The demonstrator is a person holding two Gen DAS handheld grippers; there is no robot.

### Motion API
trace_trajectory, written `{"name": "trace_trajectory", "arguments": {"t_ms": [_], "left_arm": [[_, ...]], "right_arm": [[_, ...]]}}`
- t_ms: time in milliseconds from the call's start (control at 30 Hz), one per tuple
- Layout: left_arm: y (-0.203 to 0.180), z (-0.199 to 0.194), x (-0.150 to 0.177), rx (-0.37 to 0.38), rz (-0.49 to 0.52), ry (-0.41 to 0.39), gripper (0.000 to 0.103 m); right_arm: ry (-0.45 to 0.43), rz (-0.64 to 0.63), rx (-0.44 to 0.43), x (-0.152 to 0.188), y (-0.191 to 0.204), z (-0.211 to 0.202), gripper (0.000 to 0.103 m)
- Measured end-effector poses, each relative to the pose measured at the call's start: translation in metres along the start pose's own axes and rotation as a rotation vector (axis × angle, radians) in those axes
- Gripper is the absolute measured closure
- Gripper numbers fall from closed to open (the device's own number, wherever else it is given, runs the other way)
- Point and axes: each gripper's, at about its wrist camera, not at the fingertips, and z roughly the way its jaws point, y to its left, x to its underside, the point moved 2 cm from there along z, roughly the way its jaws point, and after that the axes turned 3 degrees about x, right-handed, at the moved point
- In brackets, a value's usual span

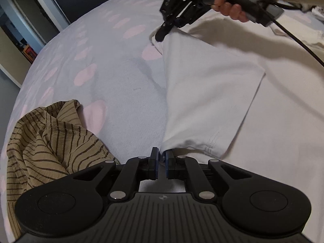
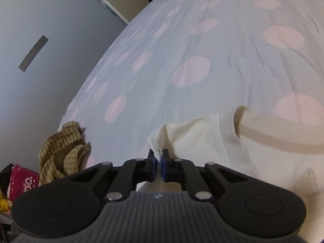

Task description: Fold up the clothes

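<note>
Both your grippers pinch the white garment (image 1: 206, 93).
Your left gripper (image 1: 161, 158) clamps its near corner; your right gripper (image 2: 159, 163) clamps the far corner, on the spotted bedsheet (image 1: 113, 64).

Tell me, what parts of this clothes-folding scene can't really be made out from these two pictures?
- White garment: its full shape; the left wrist view cuts it off at the right edge, and the left gripper body hides its near hem.
- Its pinched corner: hidden between the right gripper pads in the right wrist view.
- Striped cloth: crumpled, partly behind the gripper body; type unclear.
- Pink bag: lettering cut off by the left edge.
</note>
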Motion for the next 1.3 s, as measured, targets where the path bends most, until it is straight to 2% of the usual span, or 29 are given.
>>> {"name": "trace_trajectory", "arguments": {"t_ms": [167,300,367,500,567,600,733,833,900,967,1000,1167,1300], "left_arm": [[0.0,0.0,0.004,0.001,0.02,-0.003,0.099],[0.0,0.004,0.004,-0.004,0.039,-0.001,0.099],[-0.001,0.006,0.003,-0.01,0.053,0.001,0.099],[-0.001,0.008,0.002,-0.007,0.052,-0.001,0.099],[0.0,0.009,0.001,-0.005,0.051,-0.003,0.099],[0.0,0.009,0.001,-0.006,0.055,-0.003,0.099],[-0.002,0.008,0.002,-0.008,0.064,-0.003,0.099],[0.001,0.007,0.003,0.0,0.051,-0.006,0.099],[0.005,0.006,0.004,0.014,0.024,-0.011,0.099],[0.007,0.003,0.005,0.022,0.013,-0.014,0.099],[0.008,0.002,0.006,0.024,0.015,-0.014,0.098],[0.014,-0.013,0.01,0.02,0.01,0.027,0.098],[0.027,-0.032,0.002,-0.023,-0.034,-0.021,0.098]], "right_arm": [[0.032,0.08,-0.029,0.001,-0.01,0.005,0.095],[0.014,0.065,-0.043,-0.009,-0.011,-0.012,0.06],[0.012,0.035,-0.037,-0.016,-0.006,-0.015,0.06],[0.058,-0.053,0.005,-0.027,0.01,-0.002,0.063],[0.124,-0.088,0.025,-0.028,0.015,0.012,0.078],[0.144,-0.096,0.036,-0.029,0.017,0.019,0.096],[0.07,0.034,0.013,-0.032,0.007,0.028,0.096],[-0.034,0.183,0.004,-0.024,-0.01,0.027,0.096],[-0.08,0.263,0.016,-0.019,-0.022,0.022,0.102],[-0.085,0.235,0.015,-0.019,-0.025,0.016,0.102],[-0.092,0.206,0.015,-0.02,-0.022,0.011,0.098],[-0.084,0.068,-0.014,-0.021,-0.002,-0.019,0.095],[-0.051,-0.091,-0.044,-0.006,0.027,-0.03,0.095]]}}
